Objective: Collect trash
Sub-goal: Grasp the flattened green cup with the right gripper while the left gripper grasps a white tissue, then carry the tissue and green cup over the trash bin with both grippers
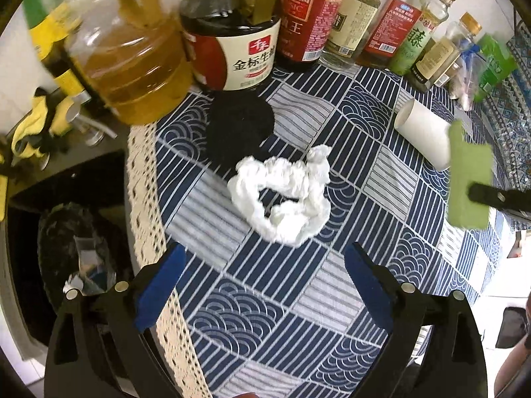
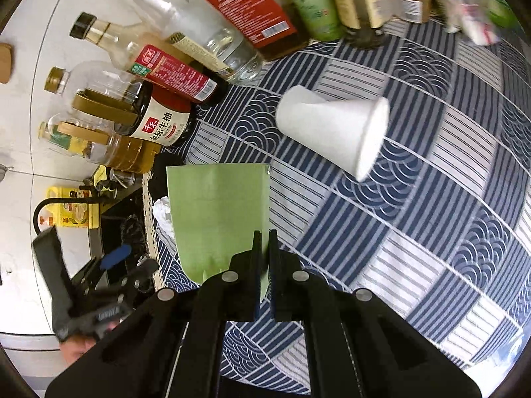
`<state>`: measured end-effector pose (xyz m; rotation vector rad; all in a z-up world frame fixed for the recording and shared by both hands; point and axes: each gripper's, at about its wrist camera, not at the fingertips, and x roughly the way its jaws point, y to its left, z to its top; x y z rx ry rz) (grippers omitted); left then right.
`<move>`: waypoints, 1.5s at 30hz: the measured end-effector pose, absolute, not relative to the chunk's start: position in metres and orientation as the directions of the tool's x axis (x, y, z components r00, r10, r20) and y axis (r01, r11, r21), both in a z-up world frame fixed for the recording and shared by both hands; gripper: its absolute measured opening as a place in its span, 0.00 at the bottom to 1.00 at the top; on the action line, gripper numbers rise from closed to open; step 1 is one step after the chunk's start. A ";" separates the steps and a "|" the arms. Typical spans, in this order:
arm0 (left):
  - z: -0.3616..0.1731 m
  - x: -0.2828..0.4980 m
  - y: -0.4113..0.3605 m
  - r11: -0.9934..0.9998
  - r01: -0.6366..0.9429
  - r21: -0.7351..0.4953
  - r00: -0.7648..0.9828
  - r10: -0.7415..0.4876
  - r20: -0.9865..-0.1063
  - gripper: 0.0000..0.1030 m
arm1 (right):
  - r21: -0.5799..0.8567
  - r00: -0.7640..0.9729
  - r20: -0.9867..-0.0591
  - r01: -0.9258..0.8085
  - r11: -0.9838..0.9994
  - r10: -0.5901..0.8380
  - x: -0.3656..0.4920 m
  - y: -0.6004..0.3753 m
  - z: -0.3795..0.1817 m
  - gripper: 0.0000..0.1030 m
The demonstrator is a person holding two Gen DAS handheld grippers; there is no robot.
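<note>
A crumpled white tissue [image 1: 282, 192] lies on the blue patterned tablecloth [image 1: 265, 315]. My left gripper [image 1: 264, 282] hovers just short of it, its blue pads [image 1: 159, 285] wide apart and nothing between them. A white paper cup [image 2: 332, 132] lies on its side further right. My right gripper [image 2: 264, 235] is shut on the edge of a flat green packet [image 2: 217, 215], held above the cloth. In the left wrist view the green packet [image 1: 468, 182] hangs at the right with the right gripper [image 1: 478, 194] clamped on it. The left gripper [image 2: 126, 265] shows at the lower left of the right wrist view.
Several sauce and oil bottles [image 1: 232, 49] line the table's back edge, with a black round mat [image 1: 239, 129] in front of them. A bin with a black liner [image 1: 76, 248] stands below the table's left, lace-trimmed edge. A person's hand [image 2: 79, 345] holds the left tool.
</note>
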<state>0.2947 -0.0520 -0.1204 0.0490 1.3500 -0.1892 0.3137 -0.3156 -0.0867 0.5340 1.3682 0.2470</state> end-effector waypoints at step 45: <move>-0.149 0.291 -0.041 0.983 0.112 -0.145 0.156 -0.162 -0.974 0.09 | 0.486 0.189 -0.865 0.077 0.871 0.466 0.292 -0.318 -0.074 0.04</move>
